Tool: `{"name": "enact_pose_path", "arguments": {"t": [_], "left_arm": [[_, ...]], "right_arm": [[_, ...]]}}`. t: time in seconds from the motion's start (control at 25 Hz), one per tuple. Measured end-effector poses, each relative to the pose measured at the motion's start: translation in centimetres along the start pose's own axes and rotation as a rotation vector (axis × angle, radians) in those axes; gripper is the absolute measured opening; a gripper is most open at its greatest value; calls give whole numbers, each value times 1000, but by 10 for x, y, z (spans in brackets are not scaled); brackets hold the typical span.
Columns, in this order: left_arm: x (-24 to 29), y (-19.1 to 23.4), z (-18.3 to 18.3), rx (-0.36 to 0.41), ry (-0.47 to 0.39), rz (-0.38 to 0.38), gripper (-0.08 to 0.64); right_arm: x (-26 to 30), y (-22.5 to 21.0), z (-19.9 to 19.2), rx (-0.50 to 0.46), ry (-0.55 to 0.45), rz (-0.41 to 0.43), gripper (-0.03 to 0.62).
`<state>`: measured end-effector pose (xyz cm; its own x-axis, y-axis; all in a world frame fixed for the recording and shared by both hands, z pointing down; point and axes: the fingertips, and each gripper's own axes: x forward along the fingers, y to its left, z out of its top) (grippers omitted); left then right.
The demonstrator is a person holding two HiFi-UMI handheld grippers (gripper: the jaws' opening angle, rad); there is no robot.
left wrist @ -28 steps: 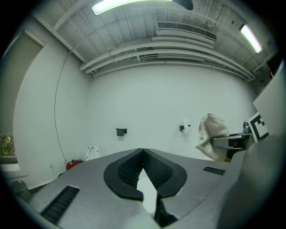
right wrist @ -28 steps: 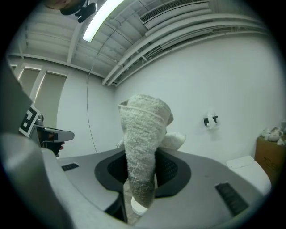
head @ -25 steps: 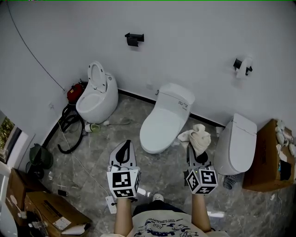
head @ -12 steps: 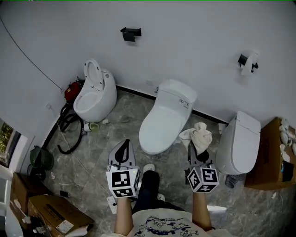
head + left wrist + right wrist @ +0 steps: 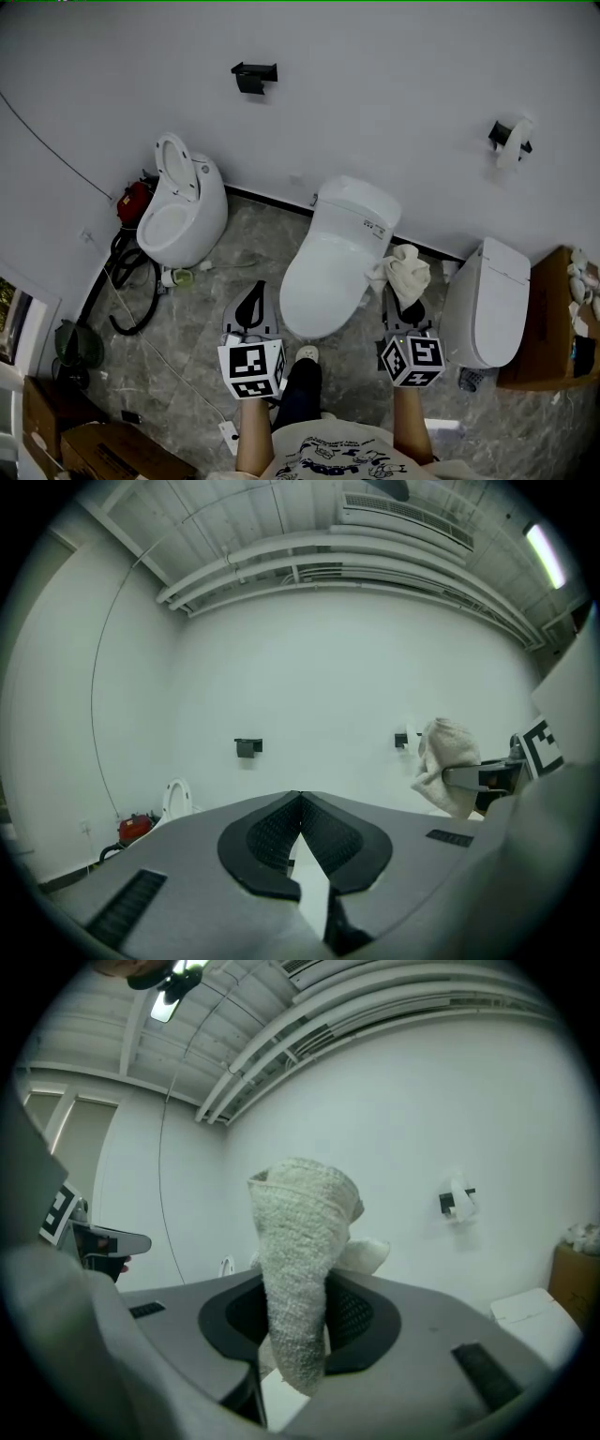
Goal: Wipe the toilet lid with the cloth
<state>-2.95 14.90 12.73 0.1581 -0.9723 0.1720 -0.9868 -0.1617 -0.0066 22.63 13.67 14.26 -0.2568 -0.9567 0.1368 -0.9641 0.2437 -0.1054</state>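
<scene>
A white toilet with its lid (image 5: 330,275) down stands in the middle of the head view, against the wall. My right gripper (image 5: 401,302) is shut on a pale terry cloth (image 5: 403,271), which bunches above the jaws just right of the lid. In the right gripper view the cloth (image 5: 298,1269) stands up between the jaws and hides their tips. My left gripper (image 5: 250,306) hovers left of the lid's front end, shut and holding nothing; its pads (image 5: 279,832) meet at the front.
Another toilet (image 5: 178,211) with its seat raised stands at the left, a red machine (image 5: 131,202) and black hose (image 5: 122,281) beside it. A third toilet (image 5: 486,300) is at the right, next to a cardboard box (image 5: 548,323). Paper holders (image 5: 253,77) hang on the wall.
The view has shifted toward the middle toilet, which now lies closer between the two grippers. The person's leg and shoe have come into view below. The cloth stays held in the right gripper.
</scene>
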Motion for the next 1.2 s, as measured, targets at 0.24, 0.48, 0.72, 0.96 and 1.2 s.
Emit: {"name": "enact_pose_path", "arguments": {"t": [0.24, 0.48, 0.72, 0.96, 1.2], "left_arm": [[86, 36, 18, 8, 0, -26, 3], [163, 68, 31, 8, 20, -58, 3], [223, 93, 26, 10, 28, -76, 3], [258, 102, -4, -19, 91, -87, 3], [284, 105, -34, -33, 149, -69, 3]], "right_arm": [[87, 3, 14, -6, 4, -11, 112], [167, 2, 24, -9, 12, -38, 112], [227, -1, 17, -21, 41, -63, 112], [260, -4, -13, -22, 113, -69, 112], [287, -14, -41, -13, 177, -57, 112]]}}
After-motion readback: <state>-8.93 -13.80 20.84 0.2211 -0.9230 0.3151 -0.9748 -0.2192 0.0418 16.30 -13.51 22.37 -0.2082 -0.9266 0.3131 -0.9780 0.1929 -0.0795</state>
